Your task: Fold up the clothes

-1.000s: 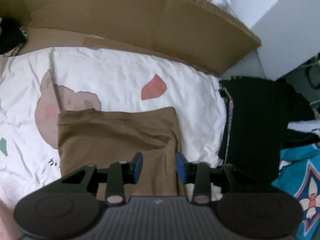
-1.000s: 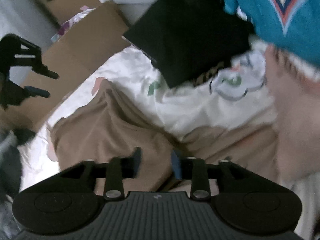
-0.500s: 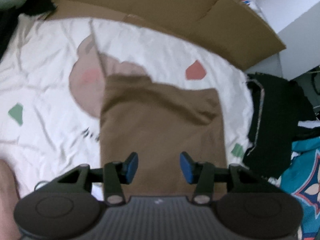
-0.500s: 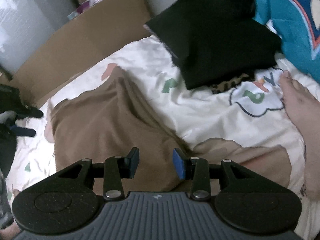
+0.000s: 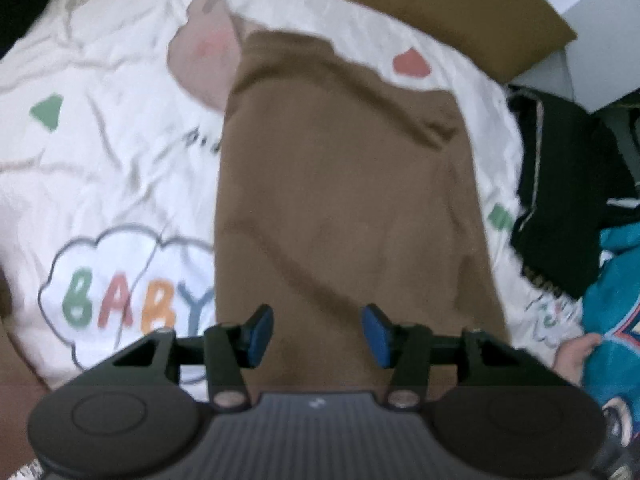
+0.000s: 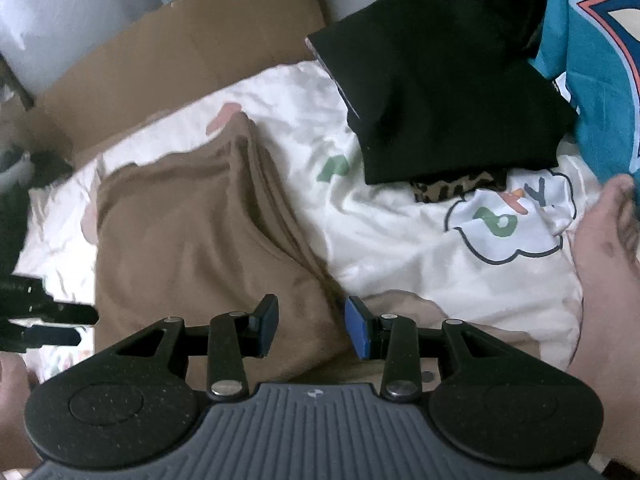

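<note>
A white bedsheet (image 5: 120,168) printed with a cloud that reads "BABY" (image 5: 120,300) covers the bed. Across its middle lies the brown garment (image 5: 344,200), folded into a long flat panel that runs from the near edge of the left wrist view up toward a sheet of cardboard (image 5: 460,4) at the far side. The left gripper (image 5: 317,332) hangs over the garment's near end, its jaws released and widening, the blue pads clear of the cloth, nothing pinched between them. To the right of the garment a black folded garment (image 6: 440,88) rests on the sheet, a scrap of leopard-print fabric (image 6: 456,190) peeking from under it, and a teal printed garment (image 6: 600,60) lies beyond that. The right gripper (image 6: 312,330) hovers over the brown garment's right edge, jaws parted and gripping nothing. A bare foot (image 6: 604,264) rests on the sheet at far right.
</note>
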Available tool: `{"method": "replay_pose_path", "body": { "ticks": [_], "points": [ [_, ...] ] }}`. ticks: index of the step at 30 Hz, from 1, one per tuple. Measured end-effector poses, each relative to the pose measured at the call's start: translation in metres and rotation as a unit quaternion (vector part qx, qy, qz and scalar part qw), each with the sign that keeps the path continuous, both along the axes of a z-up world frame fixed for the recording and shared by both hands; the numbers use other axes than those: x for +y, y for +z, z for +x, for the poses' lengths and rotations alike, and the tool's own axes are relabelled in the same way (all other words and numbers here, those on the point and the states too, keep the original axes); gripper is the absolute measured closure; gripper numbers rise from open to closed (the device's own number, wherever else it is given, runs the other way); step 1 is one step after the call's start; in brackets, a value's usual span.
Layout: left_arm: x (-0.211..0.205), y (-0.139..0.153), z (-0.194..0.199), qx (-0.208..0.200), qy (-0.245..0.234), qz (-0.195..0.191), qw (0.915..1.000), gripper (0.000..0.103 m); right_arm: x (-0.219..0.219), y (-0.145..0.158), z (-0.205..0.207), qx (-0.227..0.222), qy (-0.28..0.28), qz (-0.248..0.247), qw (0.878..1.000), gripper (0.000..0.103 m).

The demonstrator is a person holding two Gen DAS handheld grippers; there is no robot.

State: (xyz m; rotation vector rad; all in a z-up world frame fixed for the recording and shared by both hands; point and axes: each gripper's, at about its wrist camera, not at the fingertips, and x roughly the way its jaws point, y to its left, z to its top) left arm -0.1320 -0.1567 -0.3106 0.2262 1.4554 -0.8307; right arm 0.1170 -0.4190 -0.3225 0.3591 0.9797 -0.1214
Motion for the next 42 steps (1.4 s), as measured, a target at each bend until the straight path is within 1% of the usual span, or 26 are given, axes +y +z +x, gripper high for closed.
{"method": "replay_pose_path", "body": {
  "ticks": [2, 5, 7, 9, 10, 11, 14, 18, 19, 22, 25, 26, 27, 29, 32, 34, 36, 38, 40, 41, 42],
  "points": [
    [0.007, -0.008, -0.002, 0.004, 0.005, 0.006, 1.0000, 0.053, -0.007, -0.007, -0.001, 0.012, -0.003, 0.013, 1.000, 0.059],
    [0.017, -0.017, -0.004, 0.011, 0.014, 0.011, 0.9998, 0.055, -0.012, -0.014, -0.003, 0.012, -0.005, 0.014, 1.000, 0.059],
    [0.022, -0.020, -0.003, 0.013, 0.015, 0.010, 0.9997, 0.057, -0.011, -0.019, -0.002, 0.011, 0.007, 0.022, 1.000, 0.059],
    [0.025, -0.021, -0.004, 0.009, 0.010, 0.008, 0.9999, 0.061, -0.011, -0.024, -0.001, 0.009, 0.019, 0.025, 0.999, 0.059],
    [0.027, -0.021, -0.004, 0.004, 0.005, 0.007, 1.0000, 0.066, -0.010, -0.027, -0.001, 0.009, 0.025, 0.024, 0.999, 0.059],
    [0.027, -0.021, -0.004, -0.003, -0.003, 0.005, 1.0000, 0.066, -0.010, -0.029, -0.001, 0.009, 0.031, 0.022, 0.999, 0.059],
    [0.031, -0.021, -0.001, 0.004, -0.009, -0.008, 0.9999, 0.067, -0.013, -0.038, -0.001, 0.015, 0.028, 0.026, 0.999, 0.059],
    [0.032, -0.019, 0.002, 0.011, -0.005, -0.033, 0.9994, 0.067, -0.016, -0.045, -0.004, 0.020, 0.025, 0.027, 0.999, 0.060],
    [0.032, -0.020, 0.002, 0.015, -0.007, -0.035, 0.9993, 0.069, -0.016, -0.045, -0.004, 0.020, 0.023, 0.027, 0.999, 0.060],
    [0.029, -0.027, -0.003, 0.014, -0.024, -0.014, 0.9995, 0.078, -0.016, -0.044, -0.005, 0.018, 0.020, 0.026, 0.999, 0.060],
    [0.035, -0.036, -0.006, 0.020, -0.031, -0.004, 0.9993, 0.080, -0.018, -0.044, -0.003, 0.017, 0.019, 0.024, 0.999, 0.060],
    [0.038, -0.038, -0.006, 0.021, -0.030, 0.001, 0.9993, 0.085, -0.018, -0.044, -0.003, 0.017, 0.018, 0.024, 0.999, 0.060],
    [0.041, -0.040, -0.007, 0.024, -0.029, 0.005, 0.9993, 0.087, -0.019, -0.044, -0.003, 0.017, 0.018, 0.025, 0.999, 0.060],
    [0.047, -0.041, -0.009, 0.028, -0.034, 0.009, 0.9990, 0.087, -0.021, -0.044, -0.004, 0.018, 0.015, 0.027, 0.999, 0.060],
    [0.053, -0.037, -0.015, 0.027, -0.056, 0.028, 0.9977, 0.087, -0.023, -0.041, -0.005, 0.019, 0.010, 0.032, 0.999, 0.060],
    [0.058, -0.034, -0.015, 0.026, -0.055, 0.039, 0.9974, 0.087, -0.025, -0.037, -0.007, 0.016, 0.010, 0.041, 0.999, 0.060],
    [0.067, -0.030, -0.010, 0.032, -0.037, 0.037, 0.9981, 0.087, -0.025, -0.032, -0.008, 0.010, 0.015, 0.045, 0.999, 0.060],
    [0.074, -0.026, -0.004, 0.033, -0.019, 0.032, 0.9988, 0.086, -0.025, -0.027, -0.012, 0.006, 0.020, 0.036, 0.999, 0.060],
    [0.080, -0.023, 0.000, 0.035, 0.000, 0.018, 0.9992, 0.085, -0.028, -0.024, -0.015, 0.001, 0.015, 0.045, 0.999, 0.060],
    [0.082, -0.023, 0.002, 0.037, 0.007, 0.012, 0.9992, 0.079, -0.030, -0.022, -0.017, -0.002, 0.011, 0.049, 0.999, 0.060],
    [0.083, -0.022, 0.004, 0.039, 0.014, 0.006, 0.9991, 0.076, -0.031, -0.021, -0.018, -0.008, 0.009, 0.051, 0.999, 0.060]
  ]
}}
